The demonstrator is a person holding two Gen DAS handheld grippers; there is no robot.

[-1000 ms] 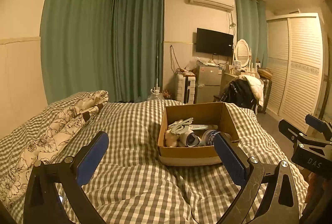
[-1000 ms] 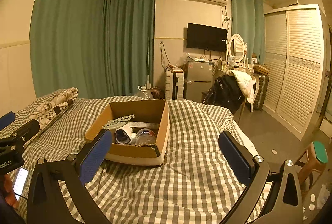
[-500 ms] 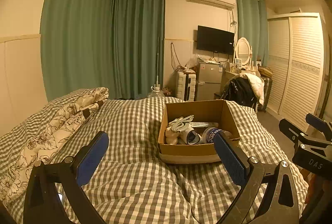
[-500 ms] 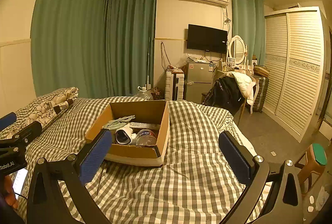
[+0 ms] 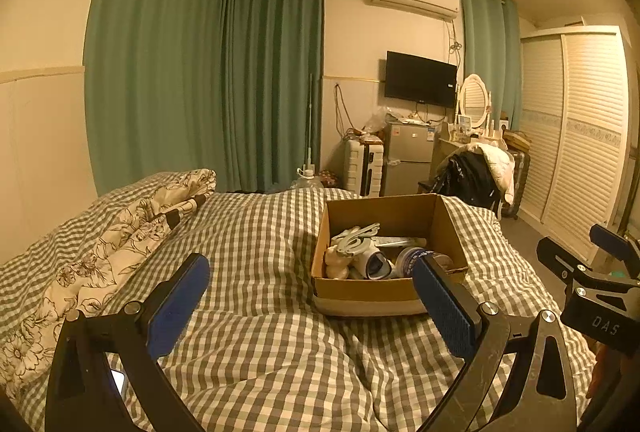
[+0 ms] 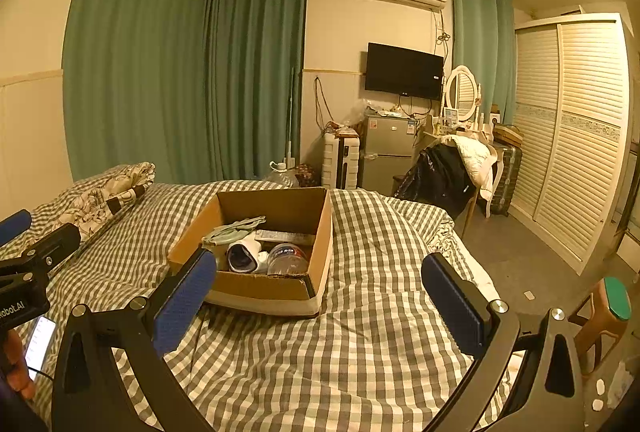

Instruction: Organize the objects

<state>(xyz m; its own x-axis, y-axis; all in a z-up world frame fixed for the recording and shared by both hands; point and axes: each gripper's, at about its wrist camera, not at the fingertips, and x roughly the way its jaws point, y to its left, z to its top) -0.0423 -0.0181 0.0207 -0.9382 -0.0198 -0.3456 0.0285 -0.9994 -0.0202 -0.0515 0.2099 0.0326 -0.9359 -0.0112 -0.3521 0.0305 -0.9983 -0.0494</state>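
Note:
An open cardboard box [image 5: 360, 294] sits on the checked bed cover, also in the right wrist view [image 6: 256, 290]. Inside lie a pale green hanger-like piece [image 5: 354, 238], a white and blue rolled item [image 5: 370, 262], a round lidded jar [image 5: 412, 258] and a flat packet [image 6: 286, 236]. My left gripper [image 5: 310, 298] is open and empty, held above the bed short of the box. My right gripper [image 6: 318, 292] is open and empty, also short of the box, to its right.
A floral pillow [image 5: 120, 232] lies on the bed's left side. The bed's right edge drops to the floor [image 6: 520, 264]. A chair with clothes [image 6: 444, 175], a small fridge [image 6: 386, 151] and a wardrobe [image 6: 572, 135] stand beyond. A phone [image 6: 40, 342] shows at lower left.
Both grippers have shifted only slightly, with the view tilting a little; the box and its contents have stayed put. Both stay open.

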